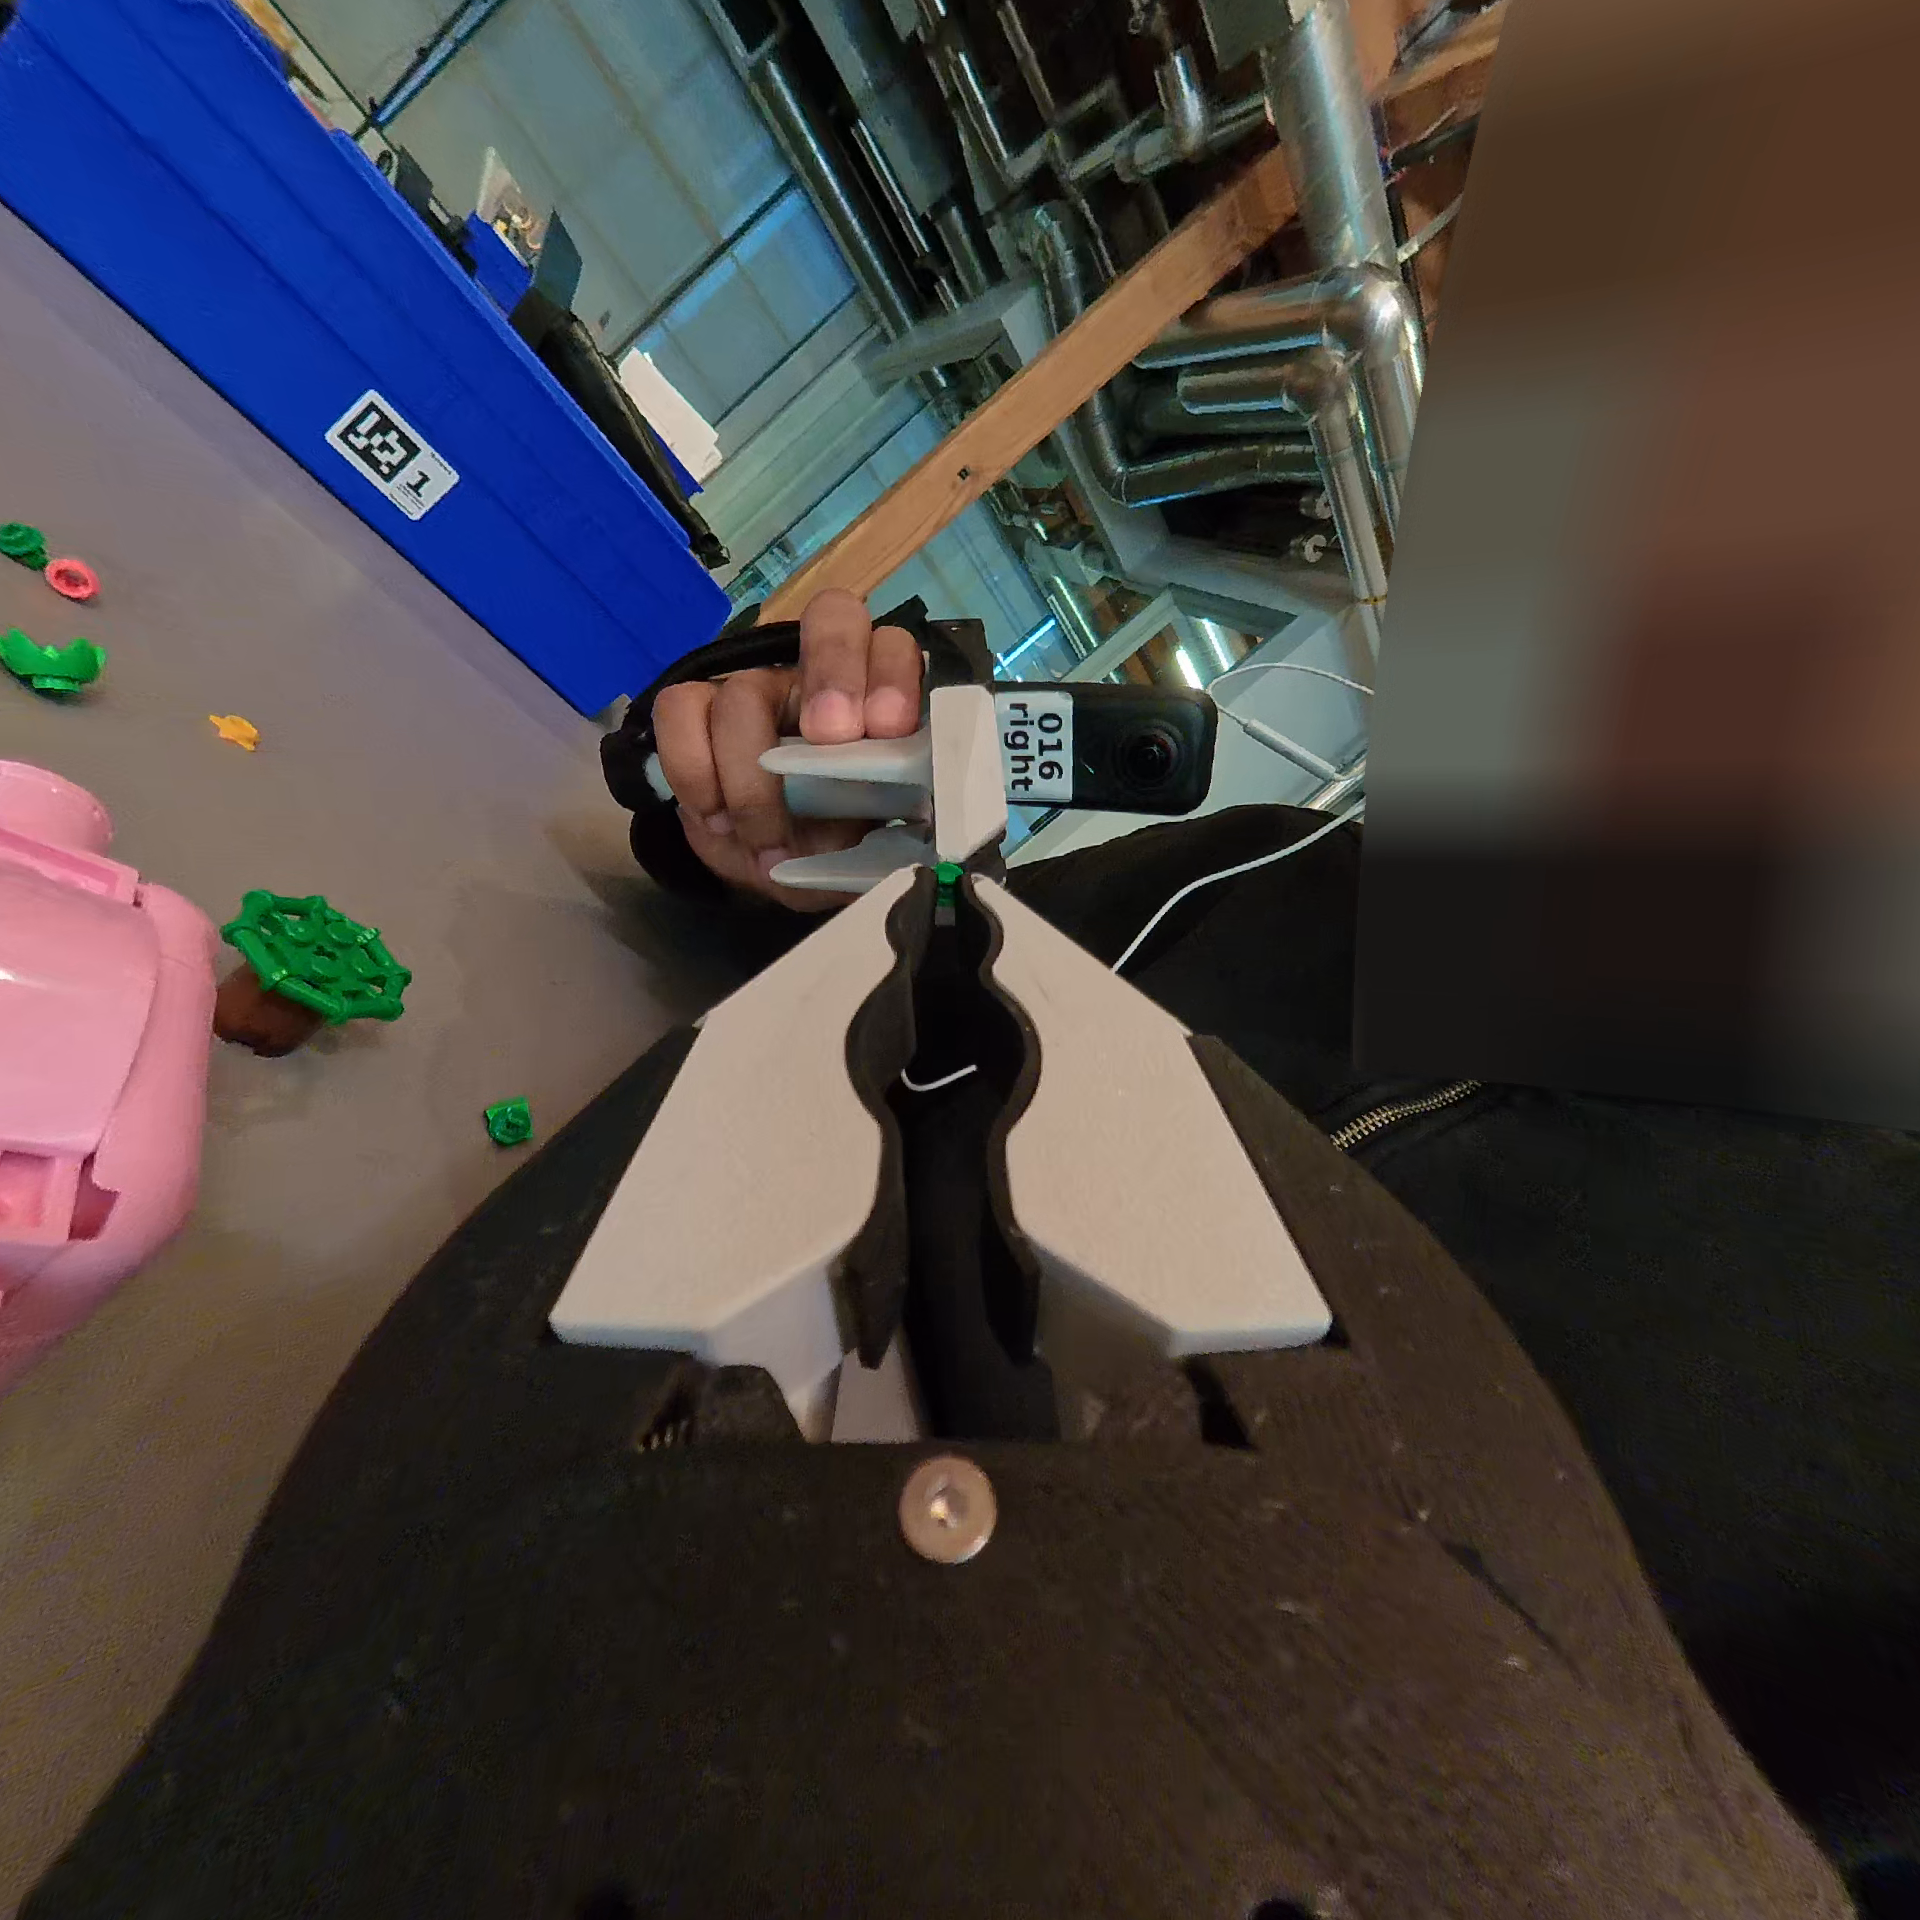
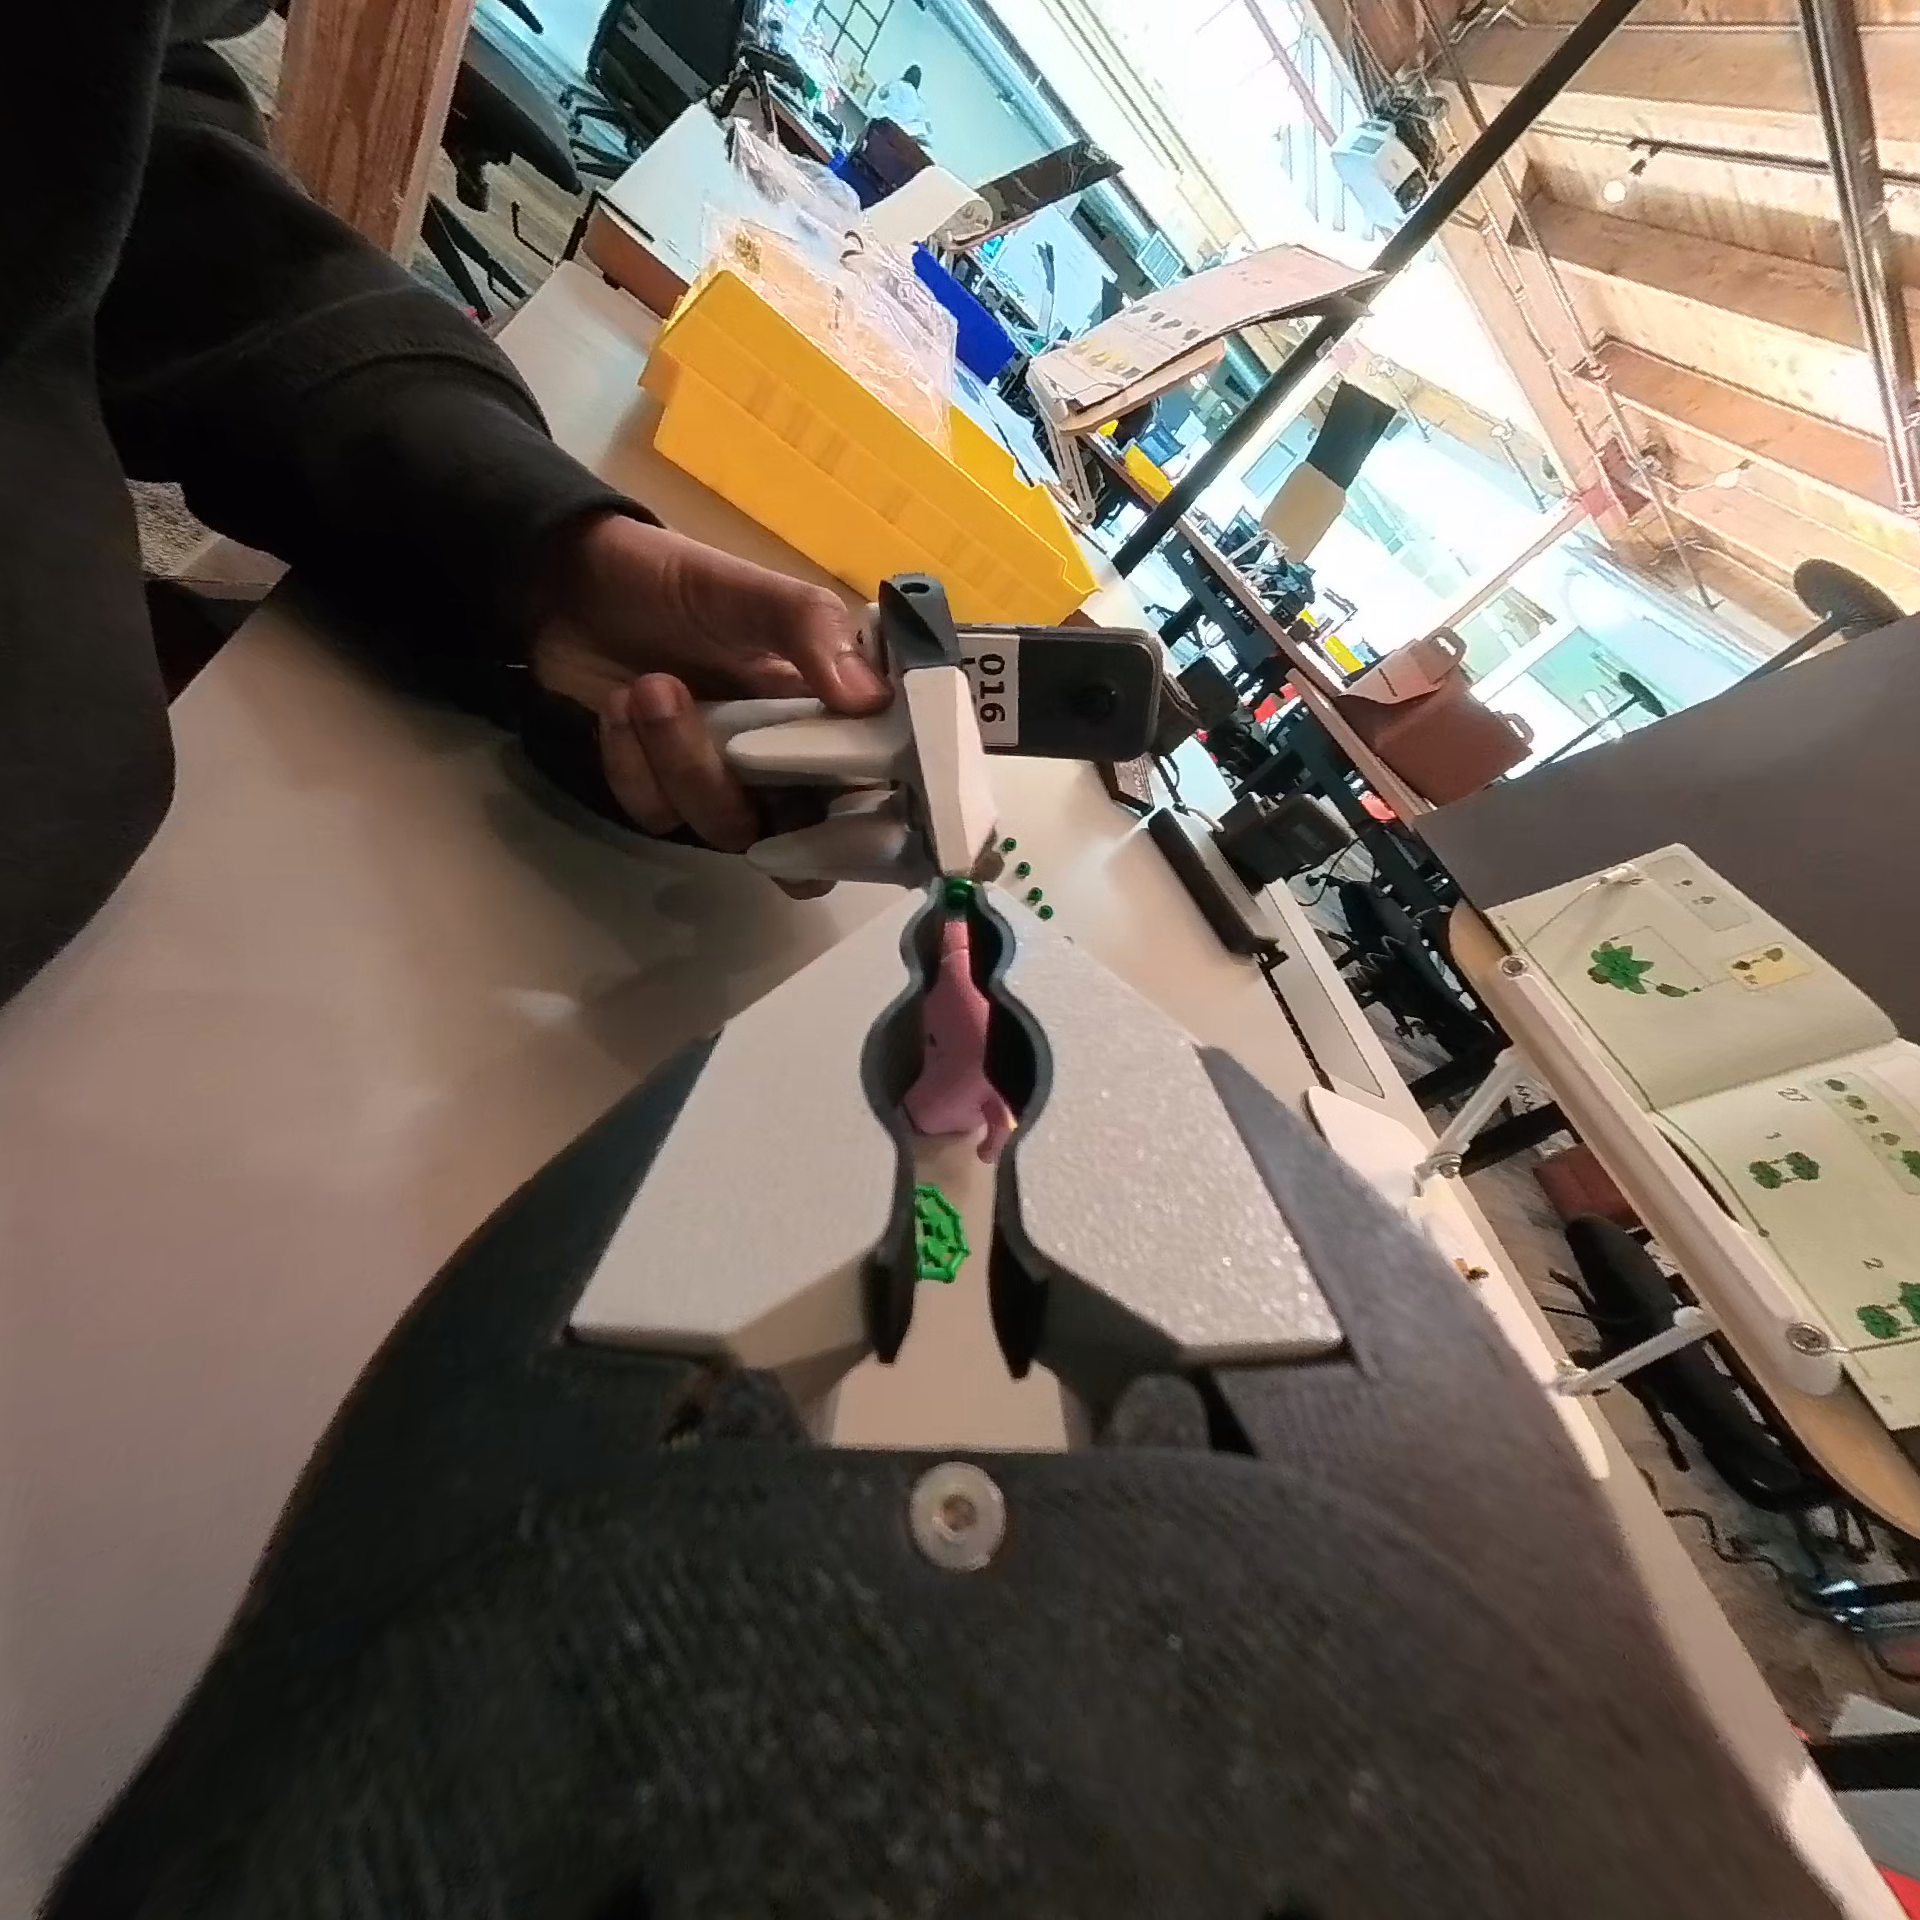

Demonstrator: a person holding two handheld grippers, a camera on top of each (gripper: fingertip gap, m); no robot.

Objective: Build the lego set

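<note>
My left gripper (image 1: 945, 883) is shut, pinching a tiny green Lego piece (image 1: 945, 875) at its fingertips. My right gripper (image 2: 956, 899) is shut too, with a tiny green piece (image 2: 956, 891) at its tips. The two grippers meet tip to tip above the table; whether they hold one shared piece or two I cannot tell. Each shows in the other's view, the right gripper (image 1: 961, 854) and the left gripper (image 2: 958, 864), each held by a hand. A pink Lego build (image 1: 73, 1039) and a round green leaf plate on a brown stem (image 1: 312, 961) stand on the table at left.
Loose pieces lie on the grey table: a small green one (image 1: 509, 1122), a yellow one (image 1: 235, 730), green leaves (image 1: 52, 660), a pink ring (image 1: 73, 579), several green studs (image 2: 1023, 883). A blue bin (image 1: 312, 291), a yellow bin (image 2: 852, 457) and an open instruction booklet (image 2: 1714, 1039) stand around. The tips of both grippers are at nearly the same place.
</note>
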